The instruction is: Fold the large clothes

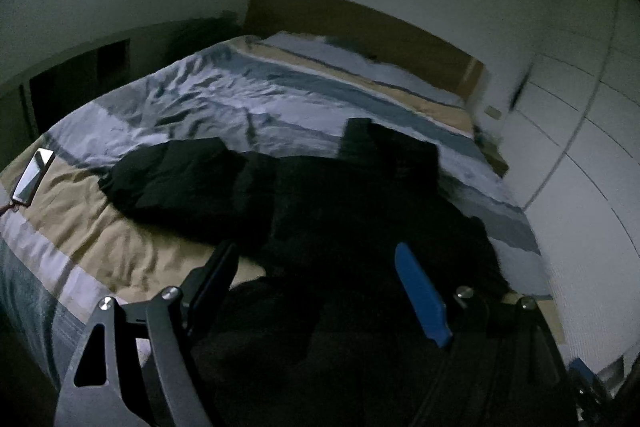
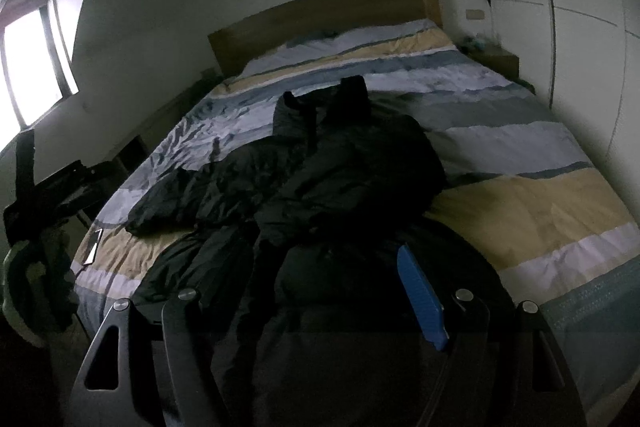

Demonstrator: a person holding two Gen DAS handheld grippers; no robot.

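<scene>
A black padded jacket (image 2: 320,171) lay crumpled on the striped bed cover (image 2: 520,203), filling the centre of the right wrist frame and running from the lower middle up toward the wooden headboard (image 2: 320,15). One sleeve (image 1: 172,179) trailed toward the left of the left wrist frame, near a phone (image 1: 34,177) lying at the bed's left edge.

The left tongs (image 1: 316,267) stood open over the jacket's near edge, with nothing pressed between the jaws. The right tongs (image 2: 324,267) also stood open above the dark fabric, gripping nothing.

Handling, as judged: the jacket looked soft, bulky and light, with a smooth shell likely to slip. It would sag and spring back when folded. A hold at the hem corners or the shoulder seams, where the fabric is doubled, should give the firmest grip.

No brand, label or writing could be read; the room was dim and the jacket uniformly dark.
</scene>
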